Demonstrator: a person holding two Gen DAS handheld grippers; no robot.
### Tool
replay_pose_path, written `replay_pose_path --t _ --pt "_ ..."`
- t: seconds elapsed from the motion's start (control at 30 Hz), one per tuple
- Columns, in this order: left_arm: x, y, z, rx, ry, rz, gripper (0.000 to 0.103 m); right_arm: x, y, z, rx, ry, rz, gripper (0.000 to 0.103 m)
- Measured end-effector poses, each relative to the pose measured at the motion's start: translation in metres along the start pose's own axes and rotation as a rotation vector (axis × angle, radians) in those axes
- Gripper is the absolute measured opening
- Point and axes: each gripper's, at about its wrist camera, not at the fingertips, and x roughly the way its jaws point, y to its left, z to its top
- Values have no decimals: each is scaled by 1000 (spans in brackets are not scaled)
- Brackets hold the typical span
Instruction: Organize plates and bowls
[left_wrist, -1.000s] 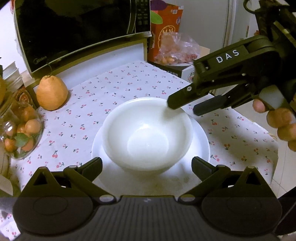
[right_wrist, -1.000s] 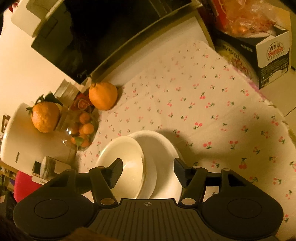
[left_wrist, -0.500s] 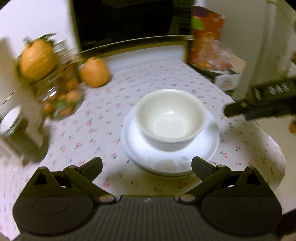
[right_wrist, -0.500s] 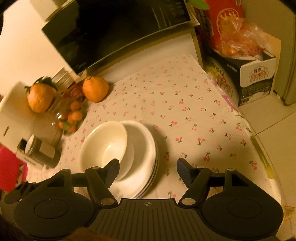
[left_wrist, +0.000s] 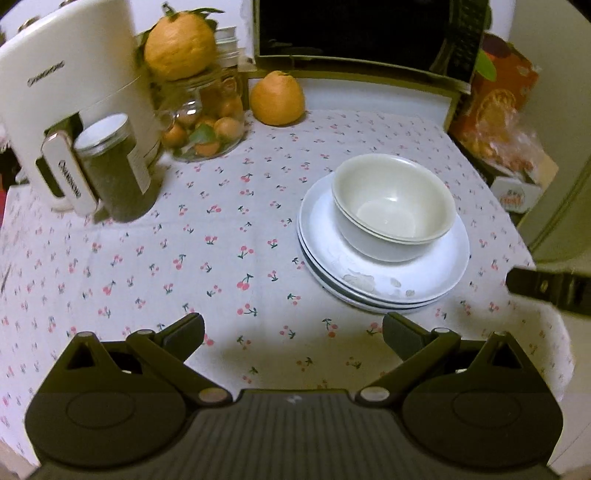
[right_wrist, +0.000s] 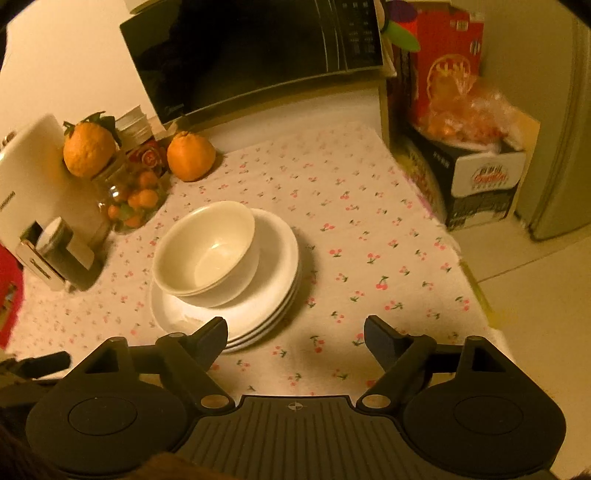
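Nested white bowls (left_wrist: 393, 208) (right_wrist: 207, 254), two rims visible, seated on stack of white plates (left_wrist: 424, 280) (right_wrist: 273, 295), off-centre toward stack's far side in left view. Stack resting on cherry-print tablecloth (left_wrist: 221, 258) (right_wrist: 351, 240).

Left gripper (left_wrist: 293, 326) above cloth near stack, fingers spread wide, nothing between. Right gripper (right_wrist: 295, 328) just beside stack's near edge, fingers apart, empty.

Behind: glass jar of small oranges (left_wrist: 207, 122) (right_wrist: 129, 199), large orange (left_wrist: 277, 98) (right_wrist: 190, 157), black microwave (left_wrist: 365, 33) (right_wrist: 251, 55), white appliance (left_wrist: 74, 110).

The right gripper (left_wrist: 554, 291) is cut off at 3 o'clock. The bag (right_wrist: 469, 110) at 1 o'clock is blurred, contents unclear.
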Motion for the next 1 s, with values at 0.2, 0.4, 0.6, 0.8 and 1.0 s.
replay_pose_path --t 0.2,0.4,0.6,0.8,1.0 --pt "-3 -7 -4 -10 -25 12 103 -3 12 -5 -63 -43 -15 84" --pt "-8 -13 -5 -1 -65 23 103 -3 17 -4 -76 -51 -26 85" --pt "-11 -15 -6 0 -79 39 103 -1 19 -6 -73 -50 -24 85" --pt "-13 -14 -8 -8 -81 41 103 -2 19 -8 -78 -50 -28 85" --pt "-15 -15 -9 -2 -87 60 103 -1 20 -9 -85 -49 -40 85"
